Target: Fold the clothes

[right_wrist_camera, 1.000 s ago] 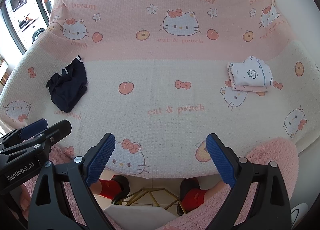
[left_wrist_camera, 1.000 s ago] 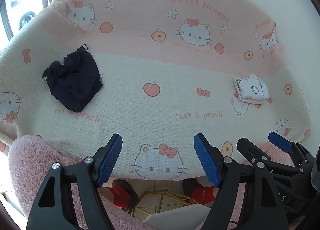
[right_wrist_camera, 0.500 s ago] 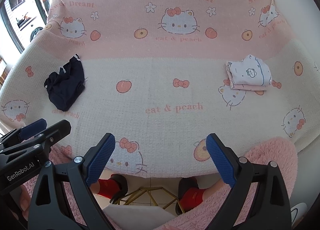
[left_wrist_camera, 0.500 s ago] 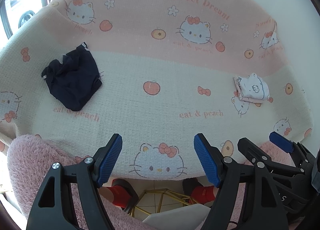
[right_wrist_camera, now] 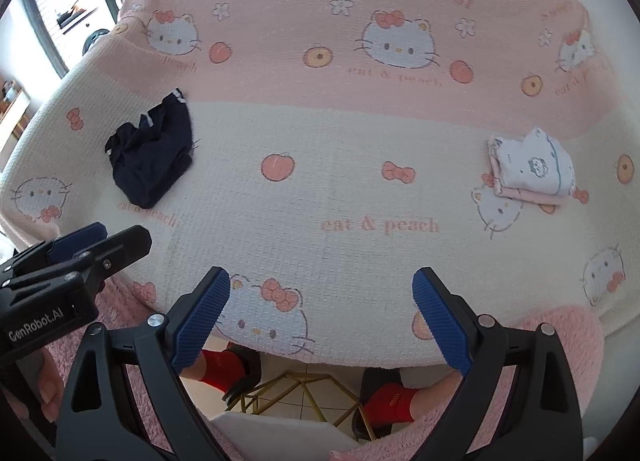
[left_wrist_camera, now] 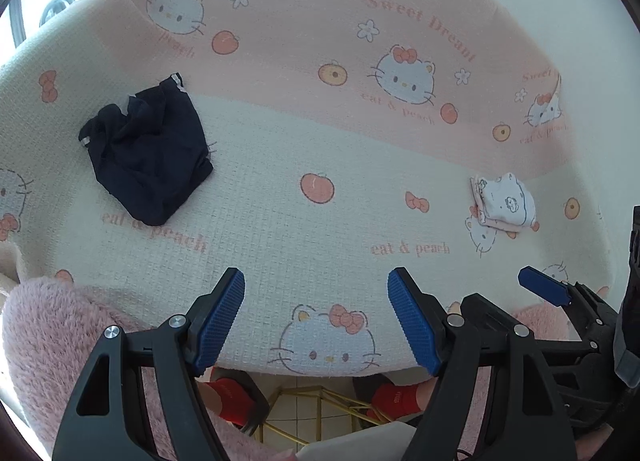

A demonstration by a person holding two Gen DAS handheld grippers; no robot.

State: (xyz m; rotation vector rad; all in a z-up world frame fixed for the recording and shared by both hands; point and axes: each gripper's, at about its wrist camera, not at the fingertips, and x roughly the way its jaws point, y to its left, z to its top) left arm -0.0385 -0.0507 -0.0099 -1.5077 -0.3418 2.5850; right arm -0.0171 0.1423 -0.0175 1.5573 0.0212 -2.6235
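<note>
Hovering over the blanket point(left_wrist_camera: 320, 181), the left gripper point(left_wrist_camera: 316, 317) and right gripper point(right_wrist_camera: 320, 321) are both released, grasping nothing; the dark garment point(left_wrist_camera: 148, 153) lies crumpled, well apart from the folded white clothes point(right_wrist_camera: 530, 167).

Left view shifts slightly

dark garment point(left_wrist_camera: 146, 155) sits a little lower right in frame; folded white stack point(left_wrist_camera: 503, 203) barely drifts

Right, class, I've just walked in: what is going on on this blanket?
A person holds the left gripper and right gripper, both open and empty, above the near edge of a cartoon-cat blanket. A crumpled dark garment lies unfolded on the left; a folded pale stack sits on the right.
</note>
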